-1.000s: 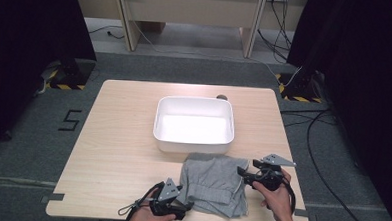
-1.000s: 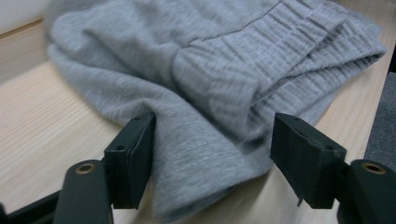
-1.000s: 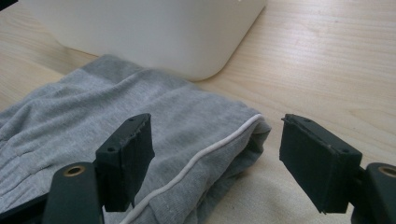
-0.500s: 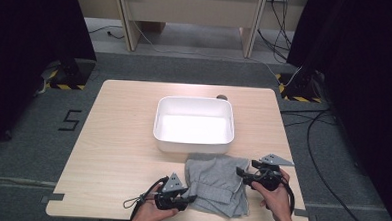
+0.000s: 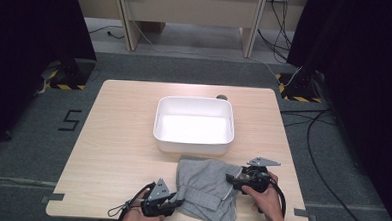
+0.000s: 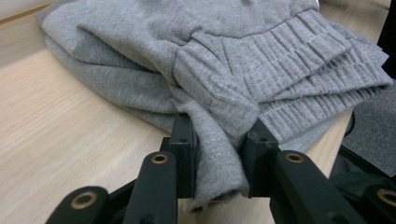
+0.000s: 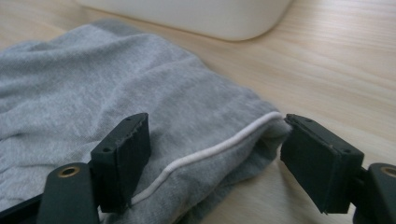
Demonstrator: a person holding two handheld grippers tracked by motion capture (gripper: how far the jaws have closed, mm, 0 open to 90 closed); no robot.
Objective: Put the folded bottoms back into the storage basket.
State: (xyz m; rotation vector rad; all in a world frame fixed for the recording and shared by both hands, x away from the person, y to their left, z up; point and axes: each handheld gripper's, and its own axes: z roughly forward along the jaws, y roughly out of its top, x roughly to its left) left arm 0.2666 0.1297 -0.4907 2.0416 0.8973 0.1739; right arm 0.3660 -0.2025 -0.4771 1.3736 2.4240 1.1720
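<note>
A grey folded garment (image 5: pixel 205 186) with a ribbed band lies at the table's near edge, in front of a white tub (image 5: pixel 193 135). My left gripper (image 5: pixel 177 204) reaches it from the left. Its jaws have just been closing and now pinch a fold of the grey garment (image 6: pixel 233 56), so the left gripper (image 6: pixel 218 149) is shut on the cloth. My right gripper (image 5: pixel 229 178) sits at the garment's right side. In the right gripper view the right gripper (image 7: pixel 215 144) stands open, and the garment's (image 7: pixel 93 93) white-piped edge lies between the wide jaws.
The white tub (image 7: pixel 201 16) is empty and stands just beyond the garment, mid-table. Bare wooden tabletop (image 5: pixel 118 137) lies to the left and right of it. Cables trail from both grippers over the near edge, with dark floor around the table.
The left jaws have closed on a fold at the garment's left edge, which is now bunched between them. The right gripper has shifted slightly and stays open.
</note>
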